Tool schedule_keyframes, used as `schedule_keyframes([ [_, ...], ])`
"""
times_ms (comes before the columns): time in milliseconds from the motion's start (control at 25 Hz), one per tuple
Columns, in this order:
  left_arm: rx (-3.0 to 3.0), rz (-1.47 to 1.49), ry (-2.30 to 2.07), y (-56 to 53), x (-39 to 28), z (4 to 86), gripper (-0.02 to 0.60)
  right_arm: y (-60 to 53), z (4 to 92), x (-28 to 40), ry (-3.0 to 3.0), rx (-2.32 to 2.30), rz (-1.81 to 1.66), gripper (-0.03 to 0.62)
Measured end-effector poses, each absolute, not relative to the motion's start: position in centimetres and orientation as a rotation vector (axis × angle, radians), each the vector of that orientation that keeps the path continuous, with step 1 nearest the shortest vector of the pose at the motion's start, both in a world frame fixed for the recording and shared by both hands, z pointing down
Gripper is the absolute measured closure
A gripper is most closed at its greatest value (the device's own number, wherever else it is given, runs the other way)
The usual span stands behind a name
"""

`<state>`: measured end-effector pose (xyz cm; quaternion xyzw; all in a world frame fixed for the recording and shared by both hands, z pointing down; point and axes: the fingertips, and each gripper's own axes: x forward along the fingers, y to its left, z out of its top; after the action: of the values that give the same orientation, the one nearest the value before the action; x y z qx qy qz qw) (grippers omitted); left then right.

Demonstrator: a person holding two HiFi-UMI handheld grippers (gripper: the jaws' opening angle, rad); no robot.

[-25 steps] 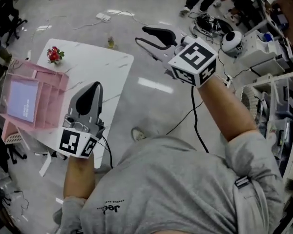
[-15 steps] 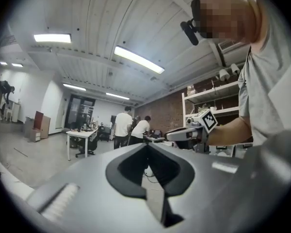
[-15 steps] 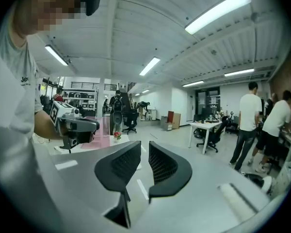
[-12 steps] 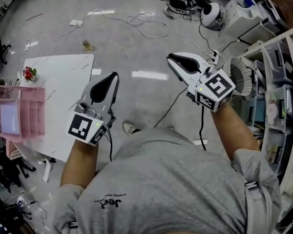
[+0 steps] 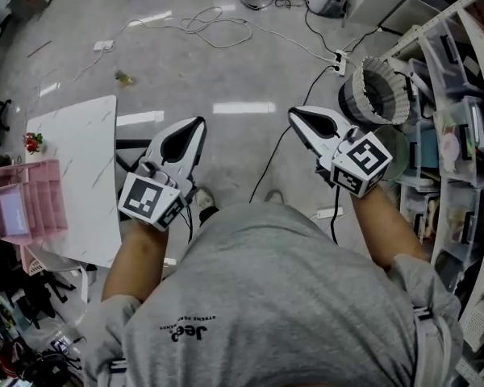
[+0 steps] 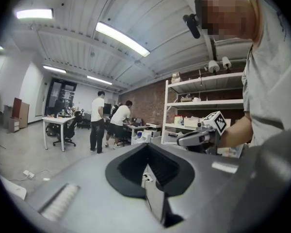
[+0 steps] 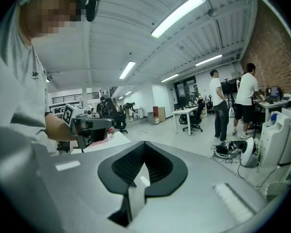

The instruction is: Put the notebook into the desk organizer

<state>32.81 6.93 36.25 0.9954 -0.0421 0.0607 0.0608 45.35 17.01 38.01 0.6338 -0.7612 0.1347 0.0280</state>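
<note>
The jaws of the right gripper (image 5: pixel 294 114) have just been closing and now meet, with nothing between them. The jaws of the left gripper (image 5: pixel 200 122) are also pressed together and empty. Both grippers hang side by side over the grey floor (image 5: pixel 226 63), in front of the person's chest, pointing away from the body. The notebook (image 5: pixel 7 214) lies flat in the wide compartment of the pink desk organizer (image 5: pixel 47 193), which stands at the near end of the white surface (image 5: pixel 85 176) at the far left of the head view, well apart from both grippers.
</note>
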Motion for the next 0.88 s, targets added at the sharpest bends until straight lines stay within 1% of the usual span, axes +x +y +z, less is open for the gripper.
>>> schedule_keyframes([
  [360,3.011,0.256,0.089,7.7,32.7,38.1,0.555,19.0,39.5,44.0,-2.237,2.103,0.428,0.592],
  [880,2.985,0.185,-0.026,5.8,30.2,37.9,0.555,18.2,39.6,42.4,-2.238,2.076,0.448,0.592],
])
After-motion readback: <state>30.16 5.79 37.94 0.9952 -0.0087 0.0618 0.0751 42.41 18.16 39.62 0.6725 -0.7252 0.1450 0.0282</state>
